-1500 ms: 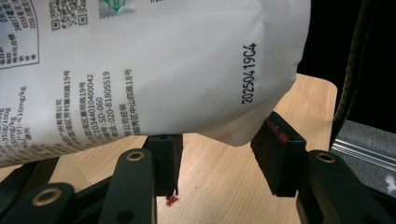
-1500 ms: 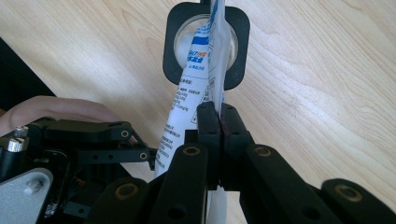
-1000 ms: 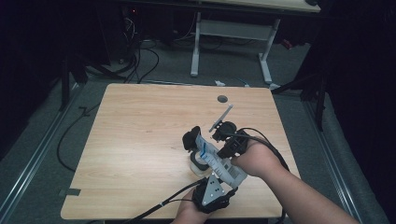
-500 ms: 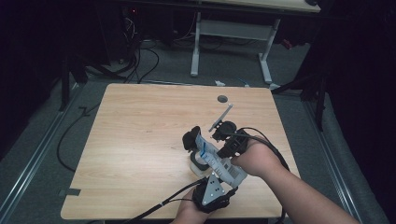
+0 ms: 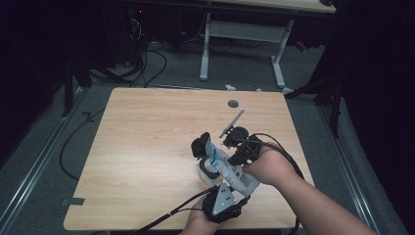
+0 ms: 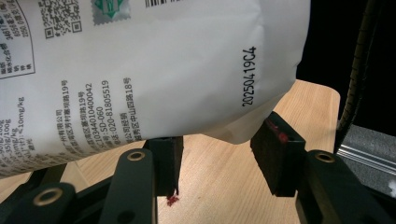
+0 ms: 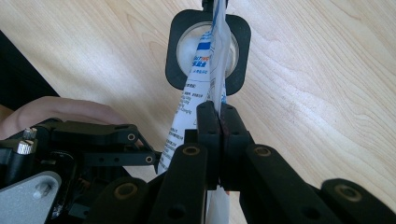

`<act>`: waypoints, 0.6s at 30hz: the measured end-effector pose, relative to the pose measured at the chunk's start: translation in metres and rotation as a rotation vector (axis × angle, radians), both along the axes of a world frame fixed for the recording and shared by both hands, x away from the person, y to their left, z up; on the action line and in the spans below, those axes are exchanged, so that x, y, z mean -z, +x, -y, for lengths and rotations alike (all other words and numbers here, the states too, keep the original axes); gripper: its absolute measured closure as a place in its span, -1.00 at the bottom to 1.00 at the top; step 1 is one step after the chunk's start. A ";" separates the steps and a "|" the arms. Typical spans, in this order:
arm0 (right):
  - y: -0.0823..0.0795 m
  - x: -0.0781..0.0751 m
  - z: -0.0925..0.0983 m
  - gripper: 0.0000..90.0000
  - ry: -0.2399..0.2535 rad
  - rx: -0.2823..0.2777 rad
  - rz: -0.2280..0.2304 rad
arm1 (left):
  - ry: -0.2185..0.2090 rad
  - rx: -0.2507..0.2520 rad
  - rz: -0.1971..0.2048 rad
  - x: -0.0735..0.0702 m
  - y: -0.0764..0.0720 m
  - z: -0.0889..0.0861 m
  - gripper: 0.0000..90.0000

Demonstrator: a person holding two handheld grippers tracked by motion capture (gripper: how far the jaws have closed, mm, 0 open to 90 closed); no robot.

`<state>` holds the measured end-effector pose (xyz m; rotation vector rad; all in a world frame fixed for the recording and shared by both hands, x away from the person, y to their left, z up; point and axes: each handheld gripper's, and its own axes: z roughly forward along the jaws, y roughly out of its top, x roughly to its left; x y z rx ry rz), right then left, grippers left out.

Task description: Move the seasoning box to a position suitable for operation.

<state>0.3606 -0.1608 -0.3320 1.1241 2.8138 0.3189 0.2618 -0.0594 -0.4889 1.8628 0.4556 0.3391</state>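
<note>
1. A white printed pouch (image 5: pixel 226 167) hangs over the wooden table (image 5: pixel 147 147), toward its 5 o'clock corner.
2. The right gripper (image 7: pixel 218 116) is clamped tight on the pouch's edge, jaws pressed together.
3. The left gripper (image 6: pixel 219 154) stands half open, the pouch's lower corner between its jaws; whether the pads touch it is unclear.
4. Beyond, at 12 o'clock in the right gripper view, the pouch's end sits over a black-framed round container (image 7: pixel 184 51).

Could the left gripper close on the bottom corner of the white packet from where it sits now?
Probably yes. The left gripper stands open with the white packet corner hanging between its jaws, nothing else in the gap; the right gripper grips the packet's edge.
</note>
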 end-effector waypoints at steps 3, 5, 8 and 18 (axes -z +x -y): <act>0.000 0.000 0.000 0.99 -0.003 0.004 0.000 | 0.000 0.000 0.000 0.000 0.000 0.000 0.22; 0.000 0.000 0.000 0.99 -0.001 0.002 0.000 | 0.000 0.000 0.000 0.000 0.000 0.000 0.23; 0.000 0.000 0.000 0.99 0.002 0.007 -0.003 | 0.001 0.000 0.000 0.000 0.000 0.000 0.23; 0.000 -0.001 0.000 0.99 0.000 0.003 0.002 | -0.004 0.000 0.000 -0.001 0.001 0.001 0.23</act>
